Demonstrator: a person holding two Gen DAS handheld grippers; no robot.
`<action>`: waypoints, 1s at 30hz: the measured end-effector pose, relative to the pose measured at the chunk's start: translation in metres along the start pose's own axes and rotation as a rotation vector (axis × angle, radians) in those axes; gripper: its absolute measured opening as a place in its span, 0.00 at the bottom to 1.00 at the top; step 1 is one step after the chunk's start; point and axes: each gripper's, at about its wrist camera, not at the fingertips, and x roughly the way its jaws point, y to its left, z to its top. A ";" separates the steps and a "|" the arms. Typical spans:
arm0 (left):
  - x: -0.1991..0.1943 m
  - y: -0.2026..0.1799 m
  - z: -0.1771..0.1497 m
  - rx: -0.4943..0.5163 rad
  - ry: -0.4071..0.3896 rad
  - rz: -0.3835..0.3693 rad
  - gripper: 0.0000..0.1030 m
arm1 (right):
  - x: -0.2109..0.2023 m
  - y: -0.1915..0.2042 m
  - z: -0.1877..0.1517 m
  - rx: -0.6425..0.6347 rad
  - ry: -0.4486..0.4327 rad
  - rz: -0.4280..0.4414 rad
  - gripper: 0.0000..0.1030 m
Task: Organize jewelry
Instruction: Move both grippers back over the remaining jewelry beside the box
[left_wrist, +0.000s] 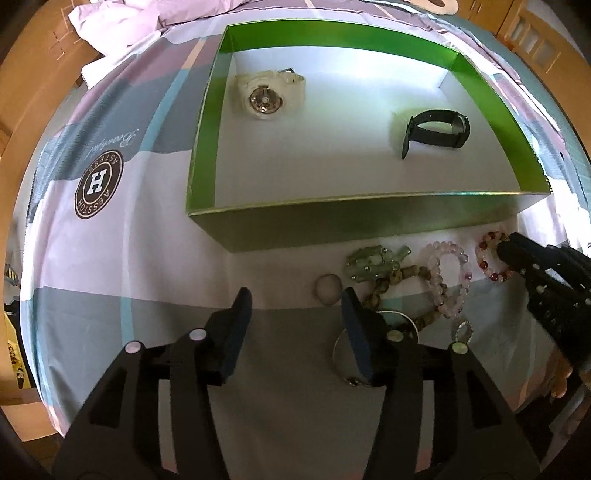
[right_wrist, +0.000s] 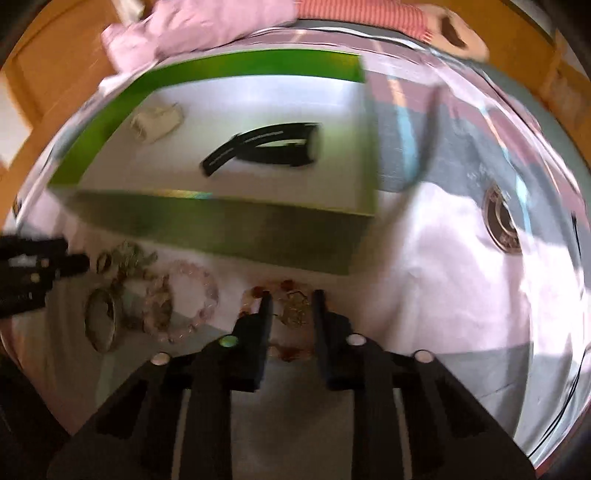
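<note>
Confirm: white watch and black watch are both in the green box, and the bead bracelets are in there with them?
Not quite. The white watch and black watch do lie in the green box, but the bead bracelets are outside it, on the bedsheet in front of its near wall. The left wrist view shows this clearly.
</note>
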 end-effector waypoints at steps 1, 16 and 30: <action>0.000 0.000 0.000 0.003 0.002 0.001 0.50 | -0.001 0.002 0.000 -0.010 -0.002 0.026 0.20; 0.005 0.015 0.015 -0.095 0.005 -0.050 0.56 | 0.002 -0.031 0.004 0.199 0.036 0.105 0.40; 0.034 -0.016 0.030 -0.128 -0.019 -0.132 0.29 | -0.004 -0.029 -0.010 0.136 0.043 0.072 0.40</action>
